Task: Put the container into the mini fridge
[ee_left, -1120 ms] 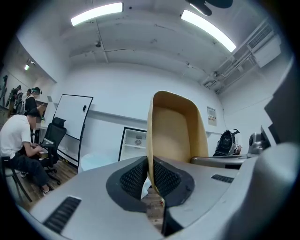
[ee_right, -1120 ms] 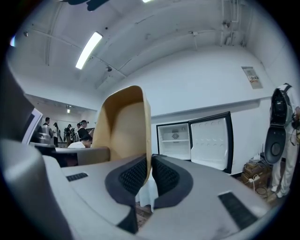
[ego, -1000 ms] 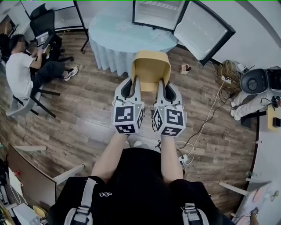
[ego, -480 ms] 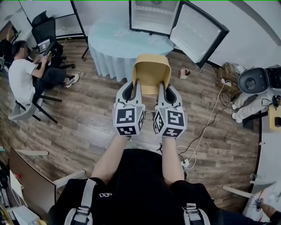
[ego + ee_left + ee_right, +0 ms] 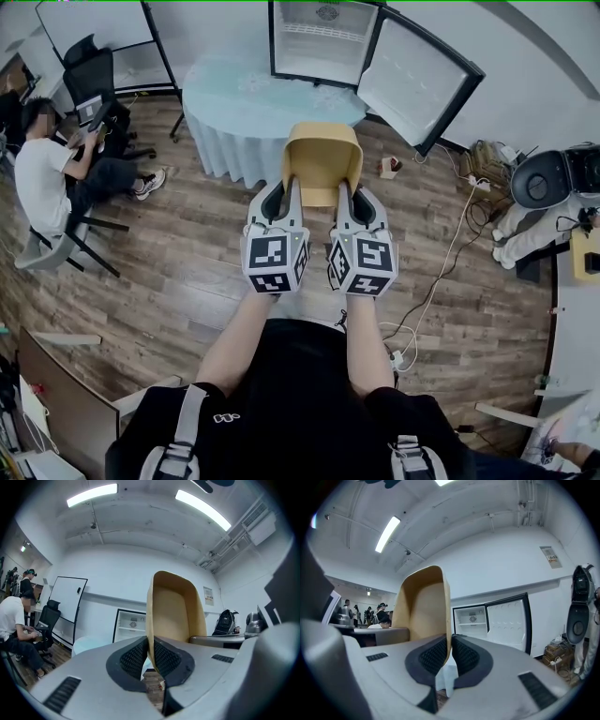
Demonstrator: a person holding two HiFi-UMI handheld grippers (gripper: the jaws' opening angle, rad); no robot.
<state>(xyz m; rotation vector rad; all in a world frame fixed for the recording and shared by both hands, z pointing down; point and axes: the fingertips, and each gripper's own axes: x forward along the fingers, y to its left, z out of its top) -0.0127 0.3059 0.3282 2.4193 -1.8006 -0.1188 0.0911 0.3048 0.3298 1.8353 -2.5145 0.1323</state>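
A tan open container [image 5: 322, 157] is carried in the air between both grippers. My left gripper [image 5: 285, 193] is shut on its left wall [image 5: 151, 620], and my right gripper [image 5: 343, 194] is shut on its right wall [image 5: 446, 620]. Ahead, the mini fridge [image 5: 323, 39] stands on the floor behind a round table, its door [image 5: 417, 82] swung open to the right. Its white inside with a shelf shows in the left gripper view [image 5: 130, 626] and the right gripper view [image 5: 472, 620].
A round table with a pale cloth [image 5: 253, 94] stands between me and the fridge. A person sits on a chair [image 5: 52, 178] at the left. Cables and a power strip [image 5: 397, 356] lie on the wood floor at the right. A whiteboard [image 5: 89, 28] stands at the far left.
The view has moved forward: the table and open fridge sit lower and nearer in the head view. Both grippers keep their hold on the container.
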